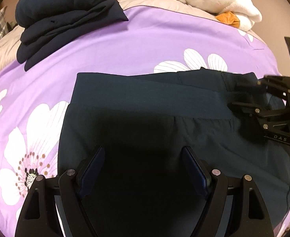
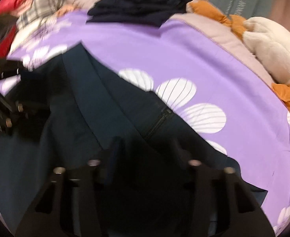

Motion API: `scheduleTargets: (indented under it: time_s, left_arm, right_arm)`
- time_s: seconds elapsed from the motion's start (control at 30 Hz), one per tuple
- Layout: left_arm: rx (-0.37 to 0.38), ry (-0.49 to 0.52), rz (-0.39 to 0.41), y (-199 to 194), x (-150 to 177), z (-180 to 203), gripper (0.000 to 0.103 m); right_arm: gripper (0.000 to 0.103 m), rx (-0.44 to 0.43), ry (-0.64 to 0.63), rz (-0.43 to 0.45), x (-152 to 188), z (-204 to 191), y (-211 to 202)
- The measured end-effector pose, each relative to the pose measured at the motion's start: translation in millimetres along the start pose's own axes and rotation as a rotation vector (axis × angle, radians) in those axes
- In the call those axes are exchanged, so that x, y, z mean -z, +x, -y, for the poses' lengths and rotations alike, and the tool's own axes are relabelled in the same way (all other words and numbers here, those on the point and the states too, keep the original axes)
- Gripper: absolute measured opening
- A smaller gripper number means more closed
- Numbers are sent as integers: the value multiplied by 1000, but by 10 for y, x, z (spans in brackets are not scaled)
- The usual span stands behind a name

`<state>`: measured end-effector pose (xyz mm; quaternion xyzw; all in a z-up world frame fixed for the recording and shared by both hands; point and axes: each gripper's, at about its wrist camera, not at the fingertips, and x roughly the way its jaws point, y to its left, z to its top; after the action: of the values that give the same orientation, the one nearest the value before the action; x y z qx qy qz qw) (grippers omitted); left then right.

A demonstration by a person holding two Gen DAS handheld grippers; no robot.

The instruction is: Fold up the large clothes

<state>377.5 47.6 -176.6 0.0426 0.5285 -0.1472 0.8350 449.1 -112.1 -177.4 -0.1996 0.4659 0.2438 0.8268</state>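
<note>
A purple floral bedspread [image 1: 145,45] is seen covering the bed. On it, dark trousers [image 1: 145,98] are laid flat, waistband toward the far side. A stack of folded navy clothes [image 1: 66,19] is set well beyond them. The left gripper [image 1: 143,169] is held over the trousers, jaws wide apart and empty. The right gripper [image 2: 145,154] is blurred; its grip cannot be told.
</note>
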Motion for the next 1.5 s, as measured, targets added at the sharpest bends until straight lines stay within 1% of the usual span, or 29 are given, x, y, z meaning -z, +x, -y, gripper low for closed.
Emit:
scheduleTargets:
  time_s: [0.07, 0.1, 0.13, 0.2, 0.23, 0.3, 0.37, 0.43, 0.5, 0.57, 0.6, 0.67, 0.73, 0.8, 0.87, 0.9, 0.93, 1.0, 1.07, 1.13, 1.2, 1.27, 1.33, 1.4, 1.43, 1.5]
  left_arm:
    - [8, -5, 3, -1, 6, -16, 80]
    - [13, -7, 3, -4, 11, -23, 80]
    - [19, -11, 4, -7, 15, -30, 80]
    - [23, -14, 5, -18, 15, -34, 80]
    - [23, -16, 8, -27, 18, -36, 80]
    - [20, -19, 10, -23, 14, -42, 80]
    - [12, -32, 15, -26, 9, -61, 80]
    - [5, -54, 21, -4, -35, -82, 80]
    - [5, -72, 23, 27, -88, -109, 80]
    - [-8, -91, 21, 76, -147, -145, 80]
    - [-24, -97, 28, 96, -173, -161, 80]
    - [-48, -110, 26, 146, -199, -195, 80]
    - [-49, -124, 26, 185, -205, -239, 80]
    - [-52, -134, 31, 191, -210, -268, 80]
    - [-53, -147, 35, 162, -201, -279, 80]
    - [-55, -147, 34, 138, -191, -273, 80]
    - [-53, -141, 32, 109, -174, -257, 80]
    - [-46, -120, 32, 32, -128, -217, 80]
    - [-34, -88, 37, -76, -57, -166, 80]
    - [-19, -54, 36, -185, 31, -121, 80]
    - [3, -24, 36, -257, 110, -94, 80]
    - [12, 9, 30, -319, 241, -68, 80]
    - [20, 36, 15, -322, 359, -45, 80]
    - [9, 45, 3, -279, 426, -19, 80]
    - [1, 42, -4, -241, 434, -25, 80]
    - [-18, 25, -6, -148, 418, -26, 80]
  right_arm:
    - [26, -24, -2, 1, 7, 8, -29]
    - [11, -34, -5, 3, 6, 7, -51]
    - [9, -53, -8, -4, 4, -6, -68]
    - [7, -40, -61, -21, 19, -100, -86]
    - [6, -4, -99, -27, 25, -171, -93]
    - [6, 99, -138, -9, 22, -250, -127]
    - [5, 186, -134, 40, -50, -236, -178]
    - [5, 237, -94, 77, -117, -139, -222]
    - [5, 252, -64, 77, -188, -50, -196]
    - [5, 242, -49, 51, -219, 5, -115]
    - [5, 262, -51, 44, -226, 11, -39]
    - [5, 257, -21, 28, -225, 60, 73]
    - [5, 255, -6, 24, -202, 90, 152]
    - [7, 233, 21, 17, -182, 119, 210]
    - [10, 229, 50, 31, -164, 137, 174]
    - [16, 222, 70, 44, -148, 141, 112]
    - [33, 211, 95, 53, -141, 170, 52]
    - [48, 184, 147, 104, -94, 246, -137]
    - [48, 170, 172, 147, -40, 302, -340]
    - [48, 165, 187, 159, 46, 332, -509]
    - [48, 177, 201, 166, 189, 353, -670]
    - [48, 147, 224, 159, 430, 393, -803]
    - [47, 106, 256, 127, 663, 443, -826]
    - [45, 73, 273, 72, 844, 475, -734]
    - [44, 70, 271, 37, 936, 474, -654]
    - [43, 101, 274, -14, 1036, 474, -498]
